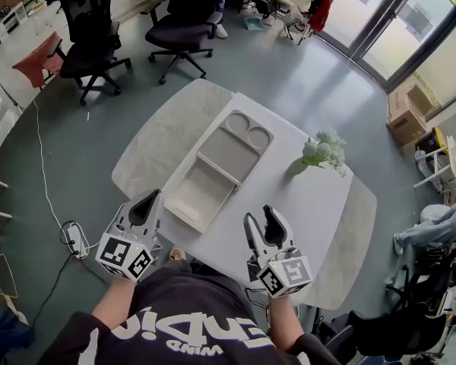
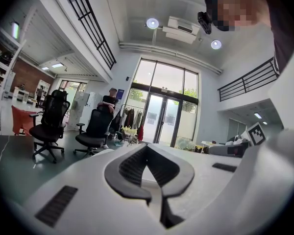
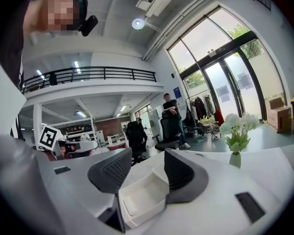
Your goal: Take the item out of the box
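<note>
An open pale box [image 1: 203,196] lies on the white table [image 1: 311,204], its lid [image 1: 235,144] folded back with two round recesses in it. The box's near compartment looks empty from the head view; I see no item in it. My left gripper [image 1: 147,204] is at the table's near left edge, shut, its fingertips together [image 2: 147,148] with nothing between them. My right gripper [image 1: 262,220] is open over the near side of the table, to the right of the box. In the right gripper view its jaws [image 3: 147,155] frame the box [image 3: 142,197] without touching it.
A small vase of white flowers [image 1: 323,152] [image 3: 237,141] stands right of the box. Black office chairs [image 1: 91,44] [image 1: 186,21] stand beyond the table. A cardboard carton [image 1: 406,112] is at the right, a power strip [image 1: 72,238] on the floor at the left.
</note>
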`<action>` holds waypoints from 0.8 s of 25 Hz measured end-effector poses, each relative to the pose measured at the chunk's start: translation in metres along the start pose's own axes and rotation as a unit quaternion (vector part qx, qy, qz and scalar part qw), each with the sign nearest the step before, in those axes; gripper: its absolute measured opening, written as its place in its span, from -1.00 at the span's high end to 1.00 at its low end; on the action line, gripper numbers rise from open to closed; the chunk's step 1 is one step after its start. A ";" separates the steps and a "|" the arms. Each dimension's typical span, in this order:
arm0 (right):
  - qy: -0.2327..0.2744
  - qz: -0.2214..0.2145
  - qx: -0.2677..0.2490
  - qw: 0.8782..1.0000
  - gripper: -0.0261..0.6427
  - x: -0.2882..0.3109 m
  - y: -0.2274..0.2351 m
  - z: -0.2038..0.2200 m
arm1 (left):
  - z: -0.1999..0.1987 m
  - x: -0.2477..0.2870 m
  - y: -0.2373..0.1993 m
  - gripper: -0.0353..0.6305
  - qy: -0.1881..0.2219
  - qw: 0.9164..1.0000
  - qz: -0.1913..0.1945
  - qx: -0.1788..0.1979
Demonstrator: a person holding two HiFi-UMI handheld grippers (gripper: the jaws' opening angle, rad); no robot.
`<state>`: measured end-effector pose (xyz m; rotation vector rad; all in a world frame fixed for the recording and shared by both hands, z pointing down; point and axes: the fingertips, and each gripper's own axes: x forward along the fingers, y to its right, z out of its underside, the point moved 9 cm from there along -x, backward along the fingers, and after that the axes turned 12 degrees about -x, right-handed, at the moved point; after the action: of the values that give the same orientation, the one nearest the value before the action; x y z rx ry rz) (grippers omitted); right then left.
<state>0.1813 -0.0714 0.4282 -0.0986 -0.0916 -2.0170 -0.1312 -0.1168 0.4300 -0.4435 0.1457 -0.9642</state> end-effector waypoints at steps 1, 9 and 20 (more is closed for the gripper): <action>-0.006 -0.008 -0.004 1.000 0.29 0.002 0.000 -0.003 | 0.000 -0.001 -0.002 0.87 0.000 1.000 -0.002 -0.003; -0.066 -0.097 -0.042 0.992 0.29 0.046 -0.009 -0.003 | -0.002 -0.005 -0.012 0.87 0.002 1.000 -0.008 -0.005; -0.169 -0.241 -0.100 0.951 0.28 0.124 -0.053 0.038 | 0.000 -0.007 -0.022 0.87 0.005 1.000 -0.017 -0.014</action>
<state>0.0813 -0.1551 0.4785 -0.6021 -0.1371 -2.4757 -0.1514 -0.1220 0.4388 -0.4679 0.1603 -0.9983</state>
